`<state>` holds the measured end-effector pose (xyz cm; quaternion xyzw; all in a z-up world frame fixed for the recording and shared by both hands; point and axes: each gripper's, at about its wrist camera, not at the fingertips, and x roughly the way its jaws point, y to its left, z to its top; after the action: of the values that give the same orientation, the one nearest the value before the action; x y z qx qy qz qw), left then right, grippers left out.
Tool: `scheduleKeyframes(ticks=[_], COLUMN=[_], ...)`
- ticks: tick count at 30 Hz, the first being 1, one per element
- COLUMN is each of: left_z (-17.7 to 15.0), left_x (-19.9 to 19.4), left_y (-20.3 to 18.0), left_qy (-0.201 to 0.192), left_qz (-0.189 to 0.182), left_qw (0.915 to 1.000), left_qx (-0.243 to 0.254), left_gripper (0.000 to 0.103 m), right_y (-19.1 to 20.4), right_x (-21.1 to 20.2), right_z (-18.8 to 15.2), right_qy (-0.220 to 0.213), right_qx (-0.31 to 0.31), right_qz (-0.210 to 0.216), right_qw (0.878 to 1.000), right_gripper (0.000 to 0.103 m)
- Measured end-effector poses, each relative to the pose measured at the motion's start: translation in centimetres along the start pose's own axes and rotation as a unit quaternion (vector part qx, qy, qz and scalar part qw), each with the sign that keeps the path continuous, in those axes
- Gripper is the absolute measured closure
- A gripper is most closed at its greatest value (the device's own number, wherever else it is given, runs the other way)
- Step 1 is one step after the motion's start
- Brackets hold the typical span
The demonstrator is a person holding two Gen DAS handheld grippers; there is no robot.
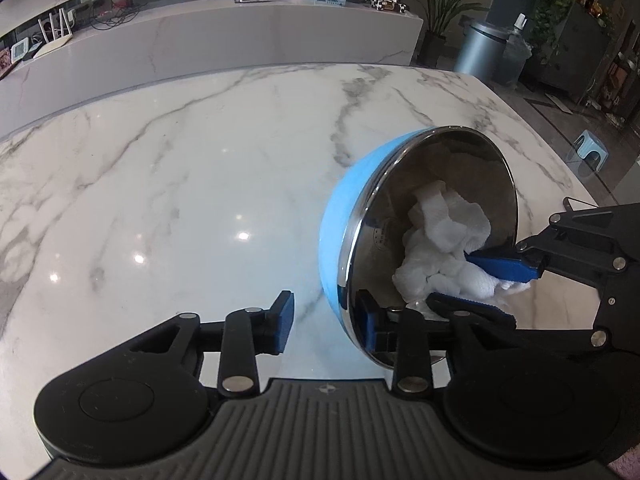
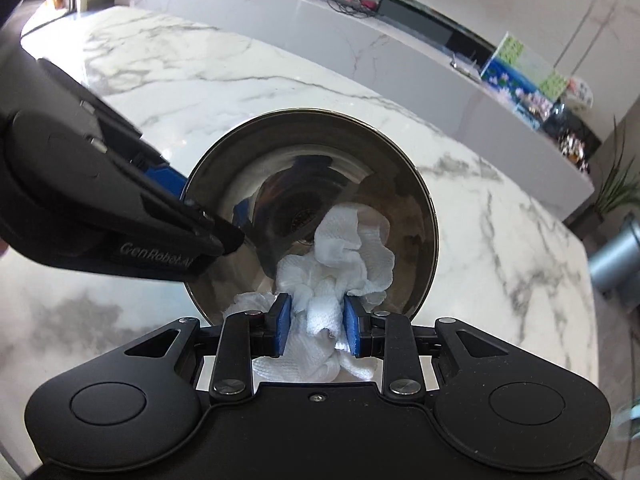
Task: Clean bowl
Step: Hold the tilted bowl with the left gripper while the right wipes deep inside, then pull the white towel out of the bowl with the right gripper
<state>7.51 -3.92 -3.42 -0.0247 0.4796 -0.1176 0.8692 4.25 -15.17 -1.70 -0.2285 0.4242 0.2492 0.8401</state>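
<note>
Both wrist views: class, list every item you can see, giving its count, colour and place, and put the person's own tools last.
bowl: one, blue outside, shiny steel inside, tipped on its side above the table.
paper towel: one, white, crumpled, inside the bowl.
table: one, white marble with grey veins, under the bowl.
counter: one, white marble, behind the table.
bin: one, grey metal, on the floor past the table.
stool: one, pale blue, on the floor at right.
plant: one, green, beside the bin.
left gripper: black, blue fingers either side of the bowl rim.
right gripper: black, blue fingers shut on the paper towel.
</note>
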Motion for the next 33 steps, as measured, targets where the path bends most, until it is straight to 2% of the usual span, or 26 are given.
scheduleKeyframes(ticks=[5, 7, 9, 11, 14, 17, 20, 23, 25, 27, 30, 33], left_z=[0.1, 0.1, 0.1, 0.2, 0.2, 0.2, 0.2, 0.1, 0.0, -0.1, -0.3, -0.5], left_x=[0.6, 1.0, 1.1, 1.1, 0.8, 0.6, 0.5, 0.3, 0.2, 0.0, -0.2, -0.6], left_y=[0.5, 0.6, 0.6, 0.2, -0.5, -0.5, -0.2, -0.3, -0.2, 0.0, 0.5, 0.7], left_qy=[-0.007, -0.008, -0.006, -0.006, -0.007, -0.006, -0.004, -0.004, -0.004, -0.002, 0.001, 0.003], left_qz=[-0.012, -0.022, -0.035, -0.034, -0.018, -0.011, -0.007, -0.003, 0.0, 0.003, 0.005, 0.009], left_qw=[0.9997, 0.9995, 0.9991, 0.9993, 0.9998, 0.9998, 0.9999, 0.9999, 0.9999, 0.9999, 0.9999, 0.9998], left_qx=[-0.021, -0.023, -0.025, -0.014, 0.011, 0.016, 0.011, 0.015, 0.017, 0.016, 0.014, 0.018], left_gripper=[0.068, 0.072, 0.085, 0.086, 0.086, 0.086, 0.086, 0.086, 0.086, 0.086, 0.086, 0.086], right_y=[-1.3, -1.9, -2.2, -2.4, -1.4, 0.3, 1.5, 2.0, 1.6, 0.5, -1.3, -1.7], right_x=[0.0, -0.2, -0.5, -0.6, -0.9, -1.4, -1.8, -2.3, -2.7, -3.3, -4.8, -6.9], right_z=[0.2, 0.2, 0.0, -0.1, -0.5, -1.0, -1.1, -1.2, -1.2, -1.2, -1.2, -1.1], right_qy=[0.006, 0.007, 0.008, 0.009, 0.006, -0.005, -0.019, -0.027, -0.028, -0.033, -0.047, -0.06], right_qx=[0.051, 0.073, 0.091, 0.098, 0.072, 0.013, -0.045, -0.067, -0.052, -0.017, 0.024, 0.037], right_qz=[0.042, 0.06, 0.077, 0.083, 0.063, 0.006, -0.044, -0.064, -0.046, -0.011, 0.03, 0.056], right_qw=[0.998, 0.995, 0.993, 0.992, 0.995, 1.0, 0.998, 0.995, 0.997, 0.999, 0.998, 0.996], right_gripper=[0.077, 0.077, 0.077, 0.077, 0.077, 0.078, 0.079, 0.079, 0.079, 0.079, 0.08, 0.081])
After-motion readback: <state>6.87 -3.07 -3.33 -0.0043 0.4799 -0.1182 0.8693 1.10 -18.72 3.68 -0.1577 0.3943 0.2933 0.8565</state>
